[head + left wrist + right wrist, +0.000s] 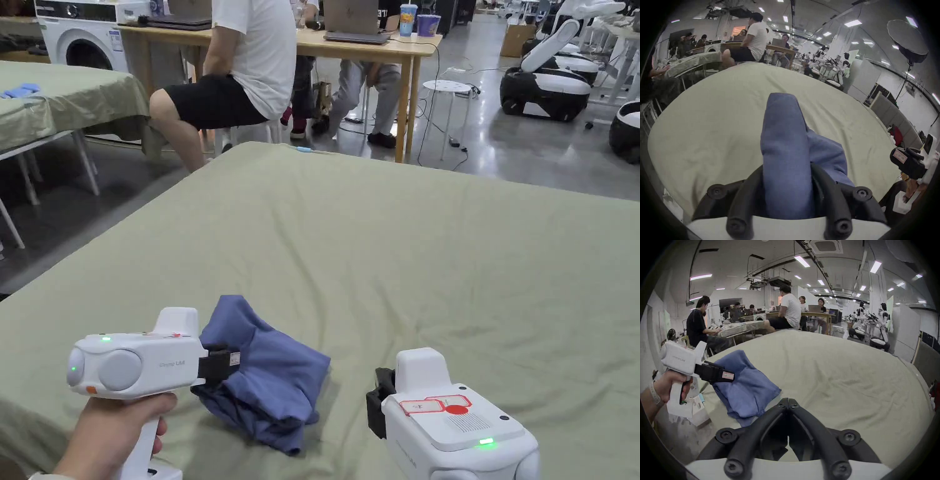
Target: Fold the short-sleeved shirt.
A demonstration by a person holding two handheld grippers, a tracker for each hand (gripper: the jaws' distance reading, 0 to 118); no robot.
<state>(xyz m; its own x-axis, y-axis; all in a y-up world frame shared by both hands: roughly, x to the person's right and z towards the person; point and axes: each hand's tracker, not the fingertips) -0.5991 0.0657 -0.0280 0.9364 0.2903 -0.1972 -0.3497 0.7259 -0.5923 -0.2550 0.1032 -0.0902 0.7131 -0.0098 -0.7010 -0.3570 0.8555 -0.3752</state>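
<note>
The blue short-sleeved shirt is bunched into a thick bundle near the front edge of the green-covered table. My left gripper is shut on its left side, and part of the bundle is lifted off the cloth. In the left gripper view a thick roll of the shirt runs up between the jaws of the left gripper. In the right gripper view the left gripper bites the shirt. My right gripper is shut and empty, just right of the shirt.
The green cover stretches wide and lightly wrinkled to the right and far side. Beyond the far edge a person in a white shirt sits by a wooden table. Another covered table stands at left, white robots at right.
</note>
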